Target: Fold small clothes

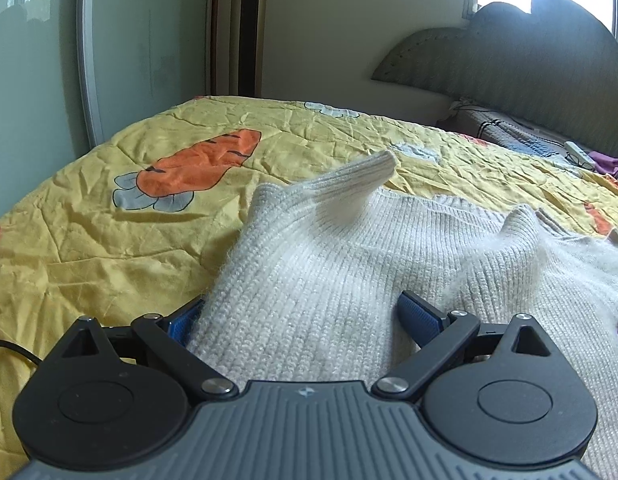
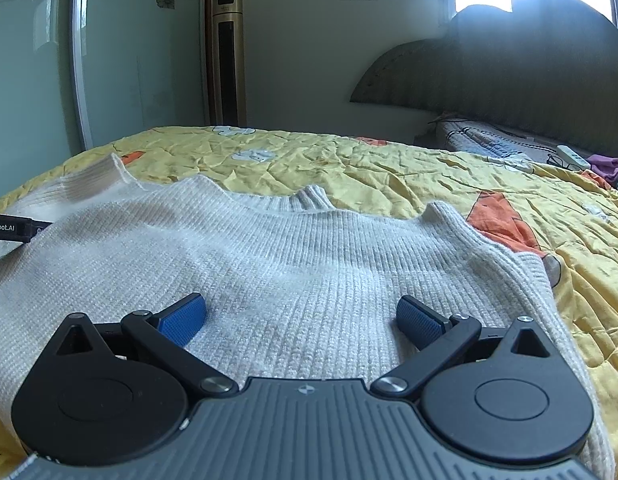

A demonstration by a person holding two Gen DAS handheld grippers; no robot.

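A cream knitted sweater (image 1: 329,264) lies on the bed, with one ribbed sleeve cuff (image 1: 373,168) raised off the cloth and blurred. My left gripper (image 1: 301,304) is open wide over the sweater's left part. Knit fills the gap between the blue pads without being pinched, and its edge hides part of the left pad (image 1: 185,320). In the right wrist view the sweater (image 2: 269,248) spreads flat, collar (image 2: 313,196) at the far side. My right gripper (image 2: 301,302) is open low over its near part, with nothing gripped. A black piece of the left tool (image 2: 13,226) shows at the left edge.
The bed has a wrinkled yellow quilt (image 1: 109,240) with carrot prints. A padded headboard (image 1: 529,64) stands at the right, with a remote (image 2: 573,156), glasses and purple cloth near it. A tower fan (image 2: 227,56) and a sliding door (image 2: 37,80) lie beyond.
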